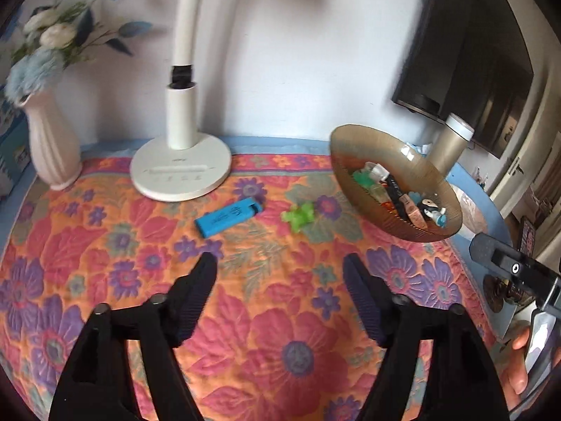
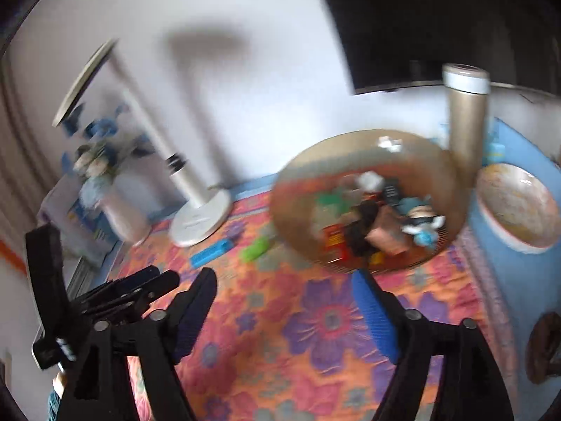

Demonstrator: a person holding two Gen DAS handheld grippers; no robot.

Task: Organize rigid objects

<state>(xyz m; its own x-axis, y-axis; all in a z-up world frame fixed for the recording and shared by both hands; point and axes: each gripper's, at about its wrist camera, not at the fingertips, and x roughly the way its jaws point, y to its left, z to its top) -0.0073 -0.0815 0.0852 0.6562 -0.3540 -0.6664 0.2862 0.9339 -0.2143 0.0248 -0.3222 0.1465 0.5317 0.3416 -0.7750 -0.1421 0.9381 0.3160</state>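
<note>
Left wrist view, blue lighter [image 1: 228, 216] on floral cloth [image 1: 280, 315], green toy [image 1: 299, 216] beside

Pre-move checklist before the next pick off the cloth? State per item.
1. Left gripper open, nothing between the jaws: ok.
2. Right gripper open and empty: ok.
3. Blue lighter lying flat on the floral cloth, clear all round: ok.
4. Green toy loose on the cloth, apart from the lighter and short of the bowl: ok.
5. Amber glass bowl has spare room among the small items already in it: cannot tell.
6. Right wrist view sharp enough to aim by: not ok, blurred.
</note>
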